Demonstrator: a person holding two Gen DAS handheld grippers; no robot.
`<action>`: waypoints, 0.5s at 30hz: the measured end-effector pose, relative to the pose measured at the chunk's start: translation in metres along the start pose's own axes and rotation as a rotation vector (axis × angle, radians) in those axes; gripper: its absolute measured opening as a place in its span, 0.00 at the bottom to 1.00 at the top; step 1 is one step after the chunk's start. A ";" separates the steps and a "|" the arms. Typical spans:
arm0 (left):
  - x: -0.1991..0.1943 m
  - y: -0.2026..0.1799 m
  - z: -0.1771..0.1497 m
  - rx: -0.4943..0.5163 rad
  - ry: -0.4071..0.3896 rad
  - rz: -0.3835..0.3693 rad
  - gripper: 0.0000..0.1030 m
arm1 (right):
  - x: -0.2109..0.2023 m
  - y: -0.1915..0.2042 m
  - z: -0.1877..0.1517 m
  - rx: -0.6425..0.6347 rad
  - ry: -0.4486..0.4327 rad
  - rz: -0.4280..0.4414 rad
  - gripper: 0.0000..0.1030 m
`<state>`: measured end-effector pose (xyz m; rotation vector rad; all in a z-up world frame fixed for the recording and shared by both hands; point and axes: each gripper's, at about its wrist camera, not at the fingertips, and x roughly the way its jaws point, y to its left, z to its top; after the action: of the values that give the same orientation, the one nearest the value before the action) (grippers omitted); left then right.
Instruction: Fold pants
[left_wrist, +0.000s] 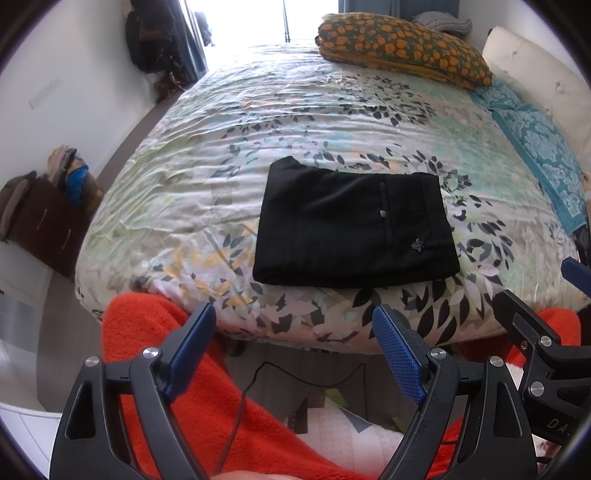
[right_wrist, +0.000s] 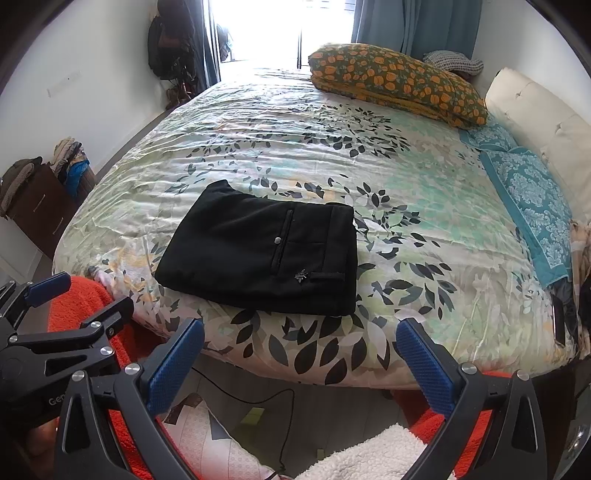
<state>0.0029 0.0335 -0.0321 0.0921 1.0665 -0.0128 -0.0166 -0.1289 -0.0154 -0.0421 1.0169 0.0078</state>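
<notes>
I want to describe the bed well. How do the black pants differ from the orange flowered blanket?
The black pants are plain, while the orange flowered blanket is patterned. The pants lie flat near the front edge of the bed; the blanket sits at the far end as a thicker pile. Both are folded and rest on the bed. Neither gripper touches them; the jaws of both are open.
</notes>
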 end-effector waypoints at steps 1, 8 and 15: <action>0.000 0.000 0.000 0.001 0.000 0.000 0.86 | 0.000 0.000 0.000 0.000 -0.002 -0.002 1.00; 0.001 0.000 0.000 0.005 0.002 0.000 0.86 | 0.000 0.000 0.000 -0.001 0.000 -0.004 1.00; 0.002 0.001 -0.001 0.010 -0.009 -0.006 0.86 | 0.000 0.000 0.000 -0.002 0.002 -0.001 1.00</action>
<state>0.0033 0.0349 -0.0337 0.0980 1.0574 -0.0239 -0.0164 -0.1293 -0.0157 -0.0443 1.0187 0.0072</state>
